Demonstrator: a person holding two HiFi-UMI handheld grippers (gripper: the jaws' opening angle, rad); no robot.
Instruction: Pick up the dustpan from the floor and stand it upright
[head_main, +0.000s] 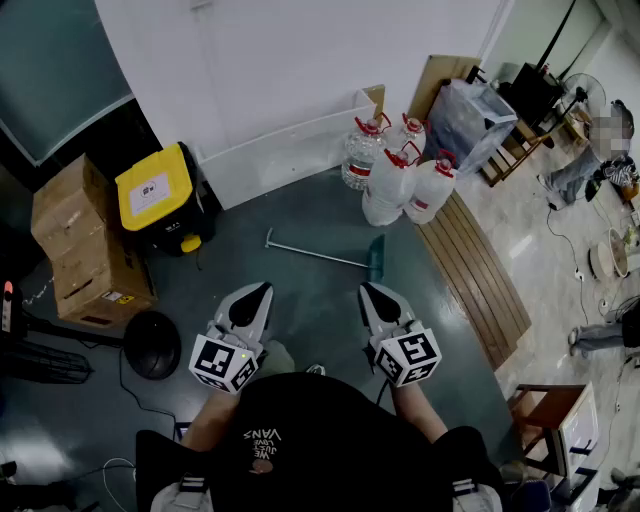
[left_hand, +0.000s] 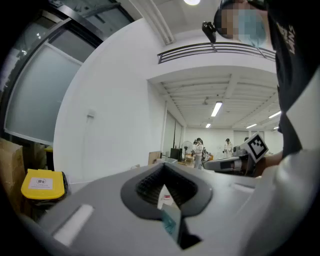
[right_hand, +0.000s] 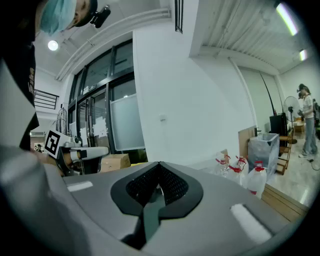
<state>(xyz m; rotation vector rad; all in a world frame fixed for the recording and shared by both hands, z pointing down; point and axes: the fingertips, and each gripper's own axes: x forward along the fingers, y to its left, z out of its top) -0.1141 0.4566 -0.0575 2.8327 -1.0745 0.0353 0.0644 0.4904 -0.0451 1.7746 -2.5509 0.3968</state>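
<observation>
The dustpan (head_main: 374, 257) lies flat on the dark floor in the head view, its teal pan at the right. Its long grey handle (head_main: 315, 251) stretches off to the left. Both grippers hover close to my body, well short of it, with nothing in them. My left gripper (head_main: 262, 289) is shut and points forward toward the handle's left end. Level with it, my right gripper (head_main: 368, 288) is shut, its tip a little below the pan. In the left gripper view the left gripper (left_hand: 162, 167) shows its jaws together. The right gripper (right_hand: 159, 164) shows the same in the right gripper view.
Several large water bottles (head_main: 400, 175) with red caps stand just beyond the dustpan. A wooden slat platform (head_main: 480, 280) runs along the right. A yellow-lidded black bin (head_main: 160, 195), stacked cardboard boxes (head_main: 85, 245) and a black round object (head_main: 152, 345) sit at the left.
</observation>
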